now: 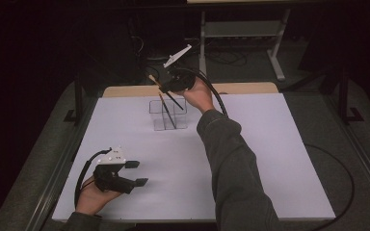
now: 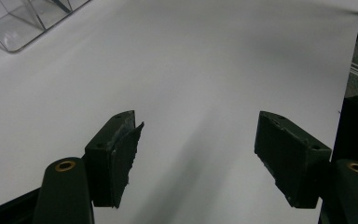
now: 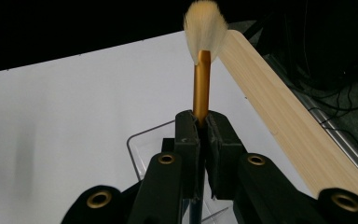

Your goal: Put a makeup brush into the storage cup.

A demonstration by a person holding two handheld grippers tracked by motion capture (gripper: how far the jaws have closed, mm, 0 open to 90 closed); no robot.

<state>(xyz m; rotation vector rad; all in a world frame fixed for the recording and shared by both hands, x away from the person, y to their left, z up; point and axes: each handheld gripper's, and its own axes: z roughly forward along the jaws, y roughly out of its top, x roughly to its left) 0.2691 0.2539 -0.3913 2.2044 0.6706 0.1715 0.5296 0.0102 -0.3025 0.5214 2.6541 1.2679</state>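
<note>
My right gripper [image 1: 166,87] hangs over the far middle of the table, shut on a paintbrush [image 1: 175,101] that slants with its bristles up and to the left. In the right gripper view the jaws [image 3: 203,126] clamp the brush just below its gold ferrule [image 3: 201,86], with the pale bristles [image 3: 206,30] above. Directly beneath stands a clear plastic holder [image 1: 168,115] with another dark-handled brush [image 1: 165,110] leaning inside. My left gripper [image 1: 138,173] rests low at the front left, open, with nothing between its jaws [image 2: 198,149].
A white sheet [image 1: 250,159] covers the table, with a wooden strip [image 1: 241,88] along its far edge. A corner of the clear holder [image 2: 18,23] shows in the left gripper view. A black cable [image 1: 339,192] loops off the table's right side.
</note>
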